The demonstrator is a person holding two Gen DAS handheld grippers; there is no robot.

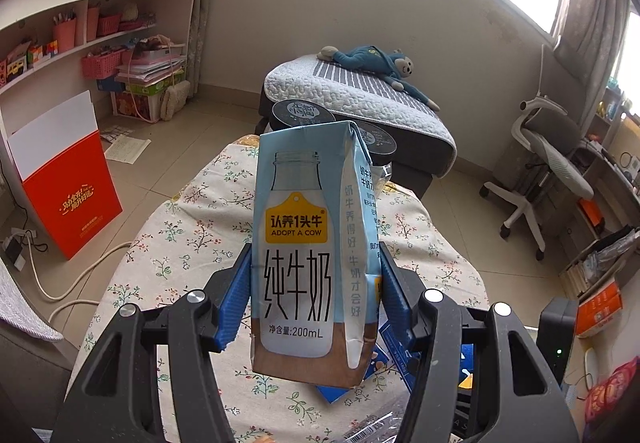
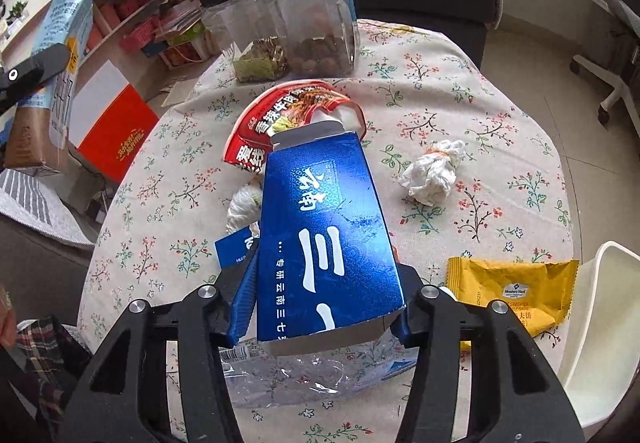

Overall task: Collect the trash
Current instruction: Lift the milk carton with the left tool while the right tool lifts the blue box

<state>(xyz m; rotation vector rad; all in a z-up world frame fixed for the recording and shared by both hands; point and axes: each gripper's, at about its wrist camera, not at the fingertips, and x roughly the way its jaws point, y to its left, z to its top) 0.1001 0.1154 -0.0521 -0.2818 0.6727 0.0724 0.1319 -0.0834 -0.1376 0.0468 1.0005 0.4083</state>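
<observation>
My left gripper [image 1: 314, 283] is shut on a light blue milk carton [image 1: 308, 243] and holds it upright above the floral-cloth table [image 1: 180, 235]; the carton also shows in the right wrist view [image 2: 48, 83] at the far left. My right gripper [image 2: 322, 299] is shut on a shiny blue cardboard box [image 2: 320, 243] held above the table [image 2: 500, 115]. Under it lie a red noodle-cup lid [image 2: 288, 111], a crumpled white tissue [image 2: 434, 171], a yellow snack wrapper [image 2: 512, 291], a crushed clear plastic bottle [image 2: 304, 375] and another white wad [image 2: 242, 203].
Two clear jars with black lids [image 2: 280, 23] stand at the table's far edge. A red and white box [image 1: 68, 183] stands on the floor to the left. A white chair back [image 2: 600, 323] is at the table's right. A bed with a plush toy [image 1: 380, 71] lies beyond.
</observation>
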